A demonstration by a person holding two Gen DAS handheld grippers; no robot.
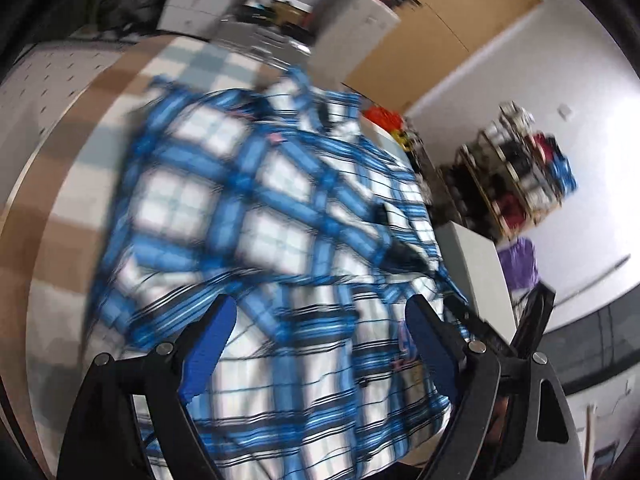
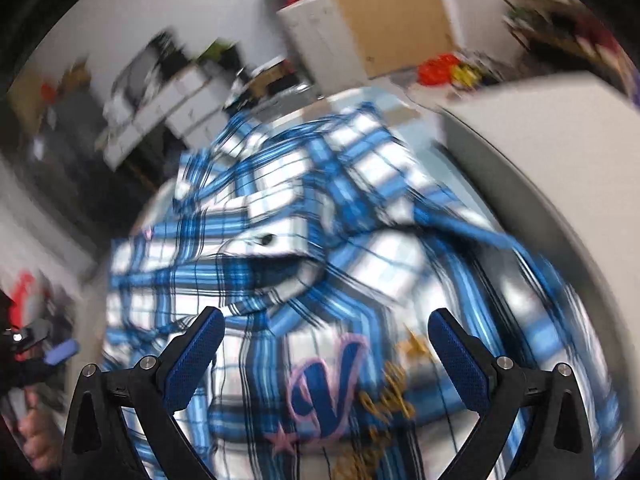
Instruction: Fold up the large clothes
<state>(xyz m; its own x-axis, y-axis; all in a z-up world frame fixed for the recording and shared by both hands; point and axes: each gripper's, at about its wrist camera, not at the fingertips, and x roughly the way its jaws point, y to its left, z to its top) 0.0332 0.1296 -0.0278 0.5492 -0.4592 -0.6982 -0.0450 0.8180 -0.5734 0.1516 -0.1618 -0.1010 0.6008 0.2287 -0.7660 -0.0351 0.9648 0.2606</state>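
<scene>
We are holding the left hand-held gripper (image 1: 318, 322) with its blue-padded jaws standing wide apart and nothing pinched between them; beneath and just ahead of it the blue and white plaid shirt (image 1: 256, 216) is lying rumpled over the surface (image 1: 60, 184), which is showing a brown and pale checked cover off to that gripper's left. We are keeping the right hand-held gripper (image 2: 326, 320) spread wide as well, its pads touching no cloth, and the same shirt is spreading out under it and ahead of it, bunched into loose folds. Directly below this gripper, between its two fingers, an embroidered blue letter V (image 2: 328, 388) with a pink outline is showing on the fabric, with gold stitching (image 2: 394, 396) just to its right and a pink star (image 2: 284, 440) nearer to us. Both views are blurring heavily. To the far left of the right gripper we are seeing the other gripper's blue pad and part of a hand (image 2: 38, 436). Ahead of both, white cabinets (image 2: 312, 28) and a brown door (image 1: 432, 28) are standing against the wall.
</scene>
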